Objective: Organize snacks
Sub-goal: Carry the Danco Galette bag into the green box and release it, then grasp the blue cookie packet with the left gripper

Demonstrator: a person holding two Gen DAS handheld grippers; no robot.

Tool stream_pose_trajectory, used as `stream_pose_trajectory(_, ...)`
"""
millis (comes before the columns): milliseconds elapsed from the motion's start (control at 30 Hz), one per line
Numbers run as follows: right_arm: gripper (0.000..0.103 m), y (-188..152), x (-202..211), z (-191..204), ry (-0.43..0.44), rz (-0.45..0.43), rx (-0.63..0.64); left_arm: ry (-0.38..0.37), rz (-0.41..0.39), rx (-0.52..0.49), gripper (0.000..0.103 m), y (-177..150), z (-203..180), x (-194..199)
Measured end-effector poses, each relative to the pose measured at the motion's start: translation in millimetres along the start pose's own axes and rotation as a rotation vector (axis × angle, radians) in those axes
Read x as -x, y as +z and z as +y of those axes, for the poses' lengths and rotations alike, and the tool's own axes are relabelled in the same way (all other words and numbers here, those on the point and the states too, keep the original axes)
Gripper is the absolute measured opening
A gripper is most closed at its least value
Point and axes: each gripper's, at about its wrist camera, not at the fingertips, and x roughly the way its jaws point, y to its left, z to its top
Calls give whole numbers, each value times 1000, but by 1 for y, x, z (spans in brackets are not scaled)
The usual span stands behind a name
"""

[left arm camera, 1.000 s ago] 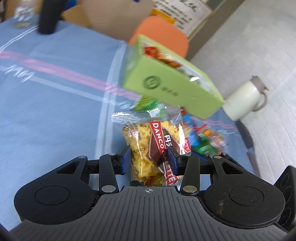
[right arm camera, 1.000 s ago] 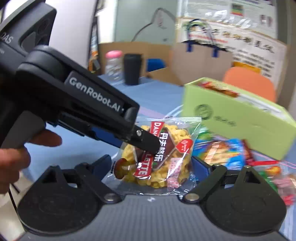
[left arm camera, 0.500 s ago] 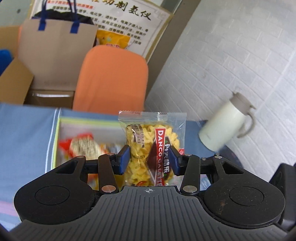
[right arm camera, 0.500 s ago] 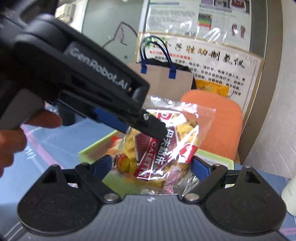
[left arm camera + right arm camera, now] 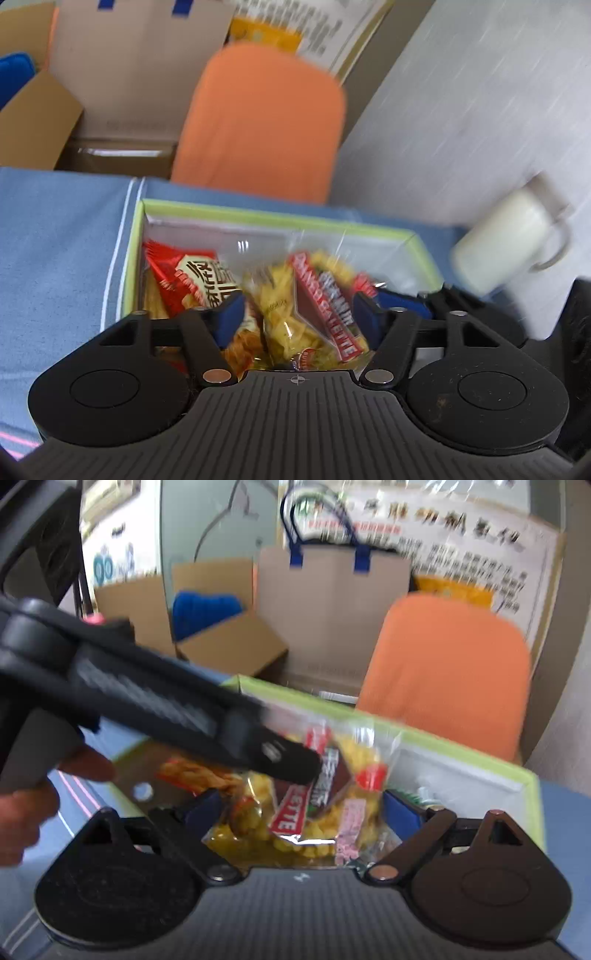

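A: Clear plastic, yellow inside: the snack packet [image 5: 314, 314] sits over the green box [image 5: 136, 236], between the left gripper [image 5: 299, 314] pads, whose jaws are opening and no longer press it.

B: And the right gripper [image 5: 306, 808]?

A: Its jaws are spreading too, standing wide either side of the same packet without clamping it.

B: So how should the release go?

A: I'd finish opening over the box's middle, beside the red packet [image 5: 192, 280], then lift both grippers straight away so no pad snags the film.
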Motion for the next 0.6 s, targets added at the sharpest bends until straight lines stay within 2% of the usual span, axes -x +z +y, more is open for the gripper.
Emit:
stream_pose_trajectory(100, 93, -24, 50, 11, -14, -69, 6, -40, -98, -28, 72, -18, -3, 49)
stream_pose_trajectory(167, 94, -49, 71, 21, 26, -65, -23, -53, -118, -43, 72, -37, -2, 71)
stream_pose_trajectory(233, 94, -74, 80, 35, 70, -37, -82, -66, -95, -44, 72, -63, 0, 81)
stream_pose_trajectory(300, 94, -101, 94, 55, 90, -24, -133, -62, -34, -49, 65, -91, 0, 81)
stream_pose_trajectory(400, 94, -130, 113, 89, 163, -10, -166, -53, 39, -72, 55, -122, 2, 76)
stream_pose_trajectory(500, 94, -139, 108, 107, 190, 32, -162, -81, 102, -83, 47, -133, 3, 67)
stream_pose_trajectory(600, 94, -138, 88, 107, 142, 91, -161, -74, 154, -83, 37, -140, 1, 57)
